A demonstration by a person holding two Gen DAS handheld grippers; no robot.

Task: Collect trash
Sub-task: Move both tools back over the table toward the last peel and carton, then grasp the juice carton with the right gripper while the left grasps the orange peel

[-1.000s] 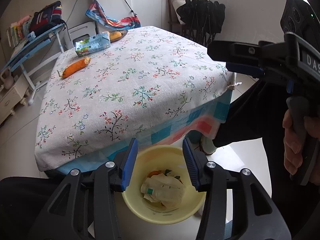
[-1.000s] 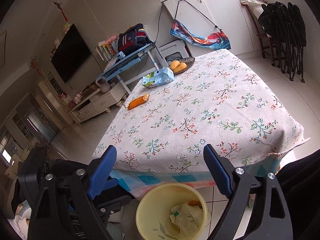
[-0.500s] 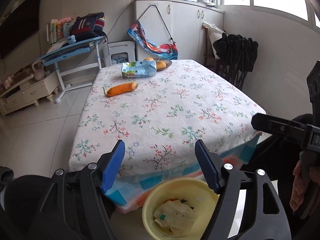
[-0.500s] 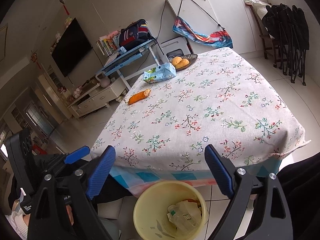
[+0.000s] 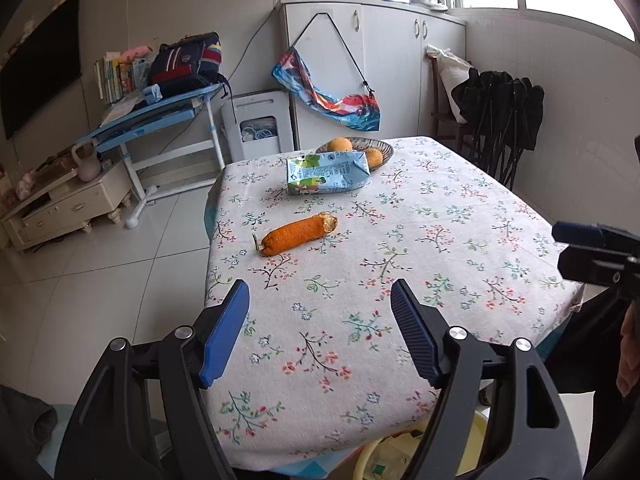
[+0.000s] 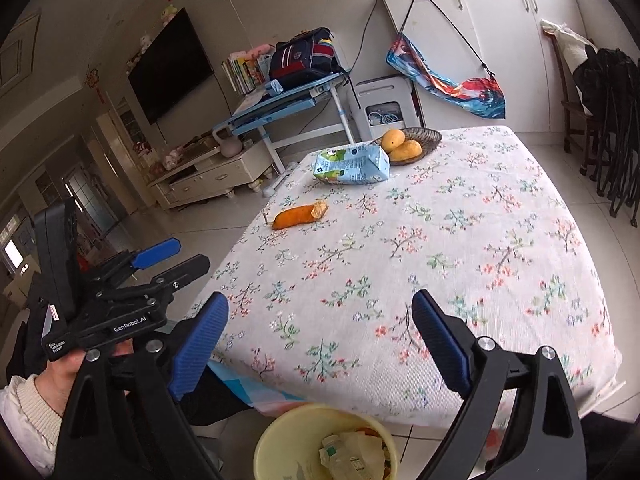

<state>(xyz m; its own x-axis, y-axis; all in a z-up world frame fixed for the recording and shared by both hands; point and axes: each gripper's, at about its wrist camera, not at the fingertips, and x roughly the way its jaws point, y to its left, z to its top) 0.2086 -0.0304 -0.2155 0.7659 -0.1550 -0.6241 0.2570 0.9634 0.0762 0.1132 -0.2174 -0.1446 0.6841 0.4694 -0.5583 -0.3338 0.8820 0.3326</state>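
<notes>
An orange peel strip point(image 5: 298, 235) lies on the floral tablecloth point(image 5: 400, 264), left of centre; it also shows in the right wrist view point(image 6: 300, 216). A light blue drink carton point(image 5: 326, 173) lies behind it, also in the right wrist view point(image 6: 352, 166). A yellow bin point(image 6: 326, 444) with crumpled trash stands on the floor below the table's near edge; its rim shows in the left wrist view point(image 5: 476, 446). My left gripper point(image 5: 318, 330) is open and empty over the near table edge. My right gripper point(image 6: 320, 344) is open and empty above the bin.
A wicker bowl with mangoes point(image 6: 408, 144) stands at the table's far end. Beyond are a blue desk point(image 5: 160, 114), a white cabinet point(image 5: 372, 68), a TV stand point(image 5: 60, 204) and folded black chairs point(image 5: 504, 112). The left gripper shows in the right wrist view point(image 6: 160, 268).
My left gripper has risen from over the bin to above the table edge and opened wider. The right gripper moved slightly forward.
</notes>
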